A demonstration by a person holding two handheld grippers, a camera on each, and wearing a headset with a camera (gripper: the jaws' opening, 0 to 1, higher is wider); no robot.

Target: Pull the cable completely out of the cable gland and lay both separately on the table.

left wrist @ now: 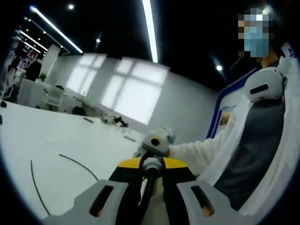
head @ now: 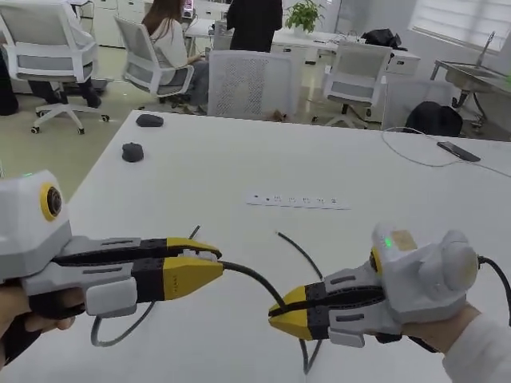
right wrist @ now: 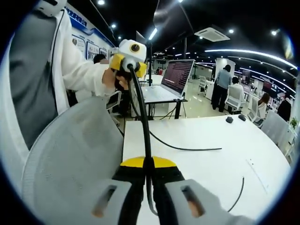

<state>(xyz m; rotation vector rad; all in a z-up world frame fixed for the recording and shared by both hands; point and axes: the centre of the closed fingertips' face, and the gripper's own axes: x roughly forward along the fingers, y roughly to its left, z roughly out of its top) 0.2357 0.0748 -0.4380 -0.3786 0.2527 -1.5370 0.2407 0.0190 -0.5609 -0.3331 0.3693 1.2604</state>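
Observation:
My left gripper (head: 214, 262) is held above the white table (head: 239, 159), shut on the small grey cable gland (left wrist: 151, 165) between its yellow tips. A black cable (head: 254, 279) runs from the gland to my right gripper (head: 275, 313), which is shut on it. In the right gripper view the cable (right wrist: 142, 112) stretches straight from my jaws up to the left gripper (right wrist: 127, 60). Behind the right gripper, the rest of the cable (head: 306, 357) trails down to the table. Another stretch of cable (head: 300, 252) lies on the table between the grippers.
A loop of cable (head: 120, 333) lies under the left gripper. A white socket strip (head: 294, 201) is set in the table's middle, two mice (head: 132, 152) sit at far left, and a phone (head: 458, 150) at far right. Office chairs (head: 249, 84) and people stand beyond.

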